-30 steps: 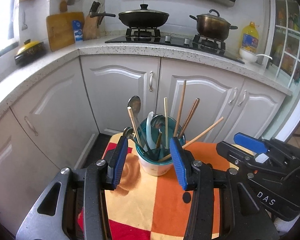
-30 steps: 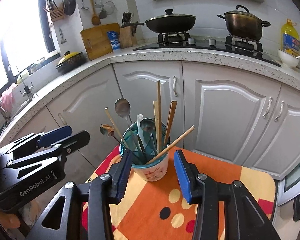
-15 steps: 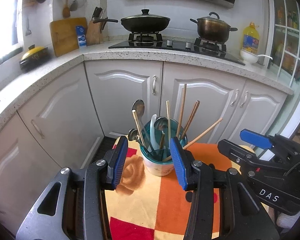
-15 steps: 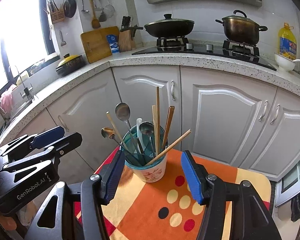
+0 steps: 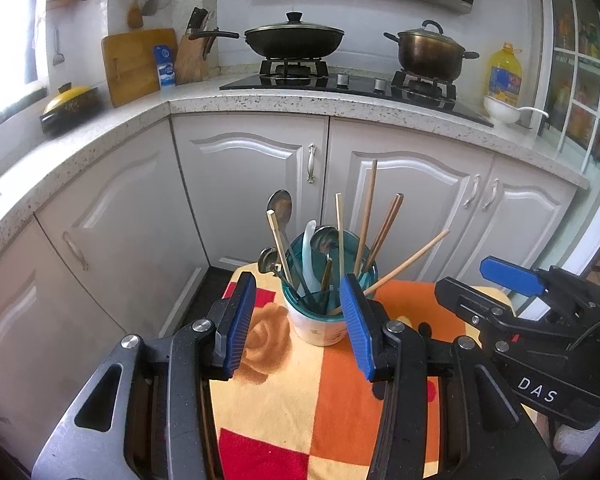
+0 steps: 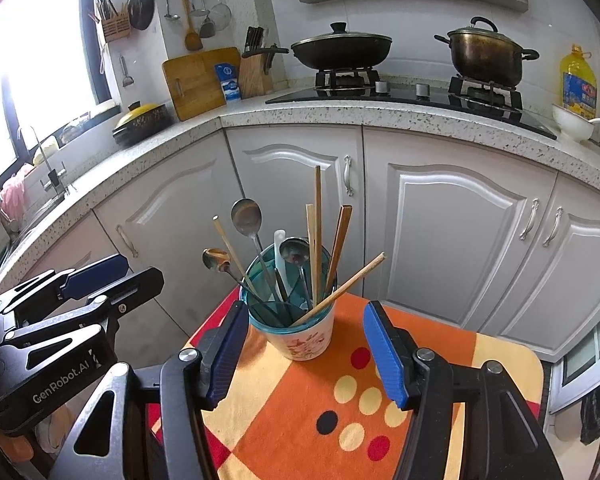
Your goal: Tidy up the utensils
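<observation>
**Q:** Where did the utensils stand?

**A:** All of them were in one cup (image 6: 300, 332), white below with a teal rim, upright on a small table (image 6: 500, 364) under an orange, yellow and red cloth (image 6: 300, 408). The cup sat near the table's far edge, toward its far left corner, in front of white cabinets (image 6: 452, 240).

**Q:** What was in it?

**A:** Wooden chopsticks (image 6: 318, 216), some upright and one (image 6: 352, 282) leaning right over the rim; three metal spoons (image 6: 246, 216) bowl-up; and a pale plastic spoon (image 5: 309, 248) among them.

**Q:** And the grippers?

**A:** Both pointed down at the cup from the table's near side. The left gripper (image 5: 300, 328) hung with its blue pads (image 5: 240, 328) apart, the cup seen in the gap between them but past the tips, nothing touched. The right gripper (image 6: 306, 356) was released too: its jaws had just been opening, and now stood wider than the cup, with nothing between the pads (image 6: 384, 356). Each showed at the other's side in the wrist views.

**Q:** The backdrop?

**A:** A speckled counter (image 5: 260, 100) with a lidded wok (image 5: 294, 40) and a pot (image 5: 430, 54) on the stove, a cutting board (image 5: 134, 64), a knife block (image 5: 190, 58) and an oil bottle (image 5: 505, 76).
</observation>
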Available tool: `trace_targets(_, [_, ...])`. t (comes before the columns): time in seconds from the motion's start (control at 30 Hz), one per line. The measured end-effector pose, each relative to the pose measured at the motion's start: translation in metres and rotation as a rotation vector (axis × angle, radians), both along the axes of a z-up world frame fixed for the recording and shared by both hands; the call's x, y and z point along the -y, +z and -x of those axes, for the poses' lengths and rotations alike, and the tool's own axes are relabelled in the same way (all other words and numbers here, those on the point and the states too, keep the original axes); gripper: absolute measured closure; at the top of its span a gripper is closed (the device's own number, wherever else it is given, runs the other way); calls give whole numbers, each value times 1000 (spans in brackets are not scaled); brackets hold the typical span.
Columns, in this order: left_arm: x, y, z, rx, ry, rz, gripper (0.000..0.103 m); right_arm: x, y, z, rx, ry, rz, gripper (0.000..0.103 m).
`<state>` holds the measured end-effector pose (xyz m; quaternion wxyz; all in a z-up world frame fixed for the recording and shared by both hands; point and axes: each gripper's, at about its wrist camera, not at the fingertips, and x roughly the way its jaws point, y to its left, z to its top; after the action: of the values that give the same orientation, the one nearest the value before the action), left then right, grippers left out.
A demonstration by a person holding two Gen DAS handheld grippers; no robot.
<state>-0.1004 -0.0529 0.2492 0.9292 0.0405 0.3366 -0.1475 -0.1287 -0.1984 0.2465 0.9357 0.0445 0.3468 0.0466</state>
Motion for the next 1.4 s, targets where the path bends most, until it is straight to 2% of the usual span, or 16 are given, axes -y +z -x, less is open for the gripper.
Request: trace_targets(1.4, [-7, -5, -4, -9, 22, -3, 60, -17, -8, -5, -31, 22, 16, 42])
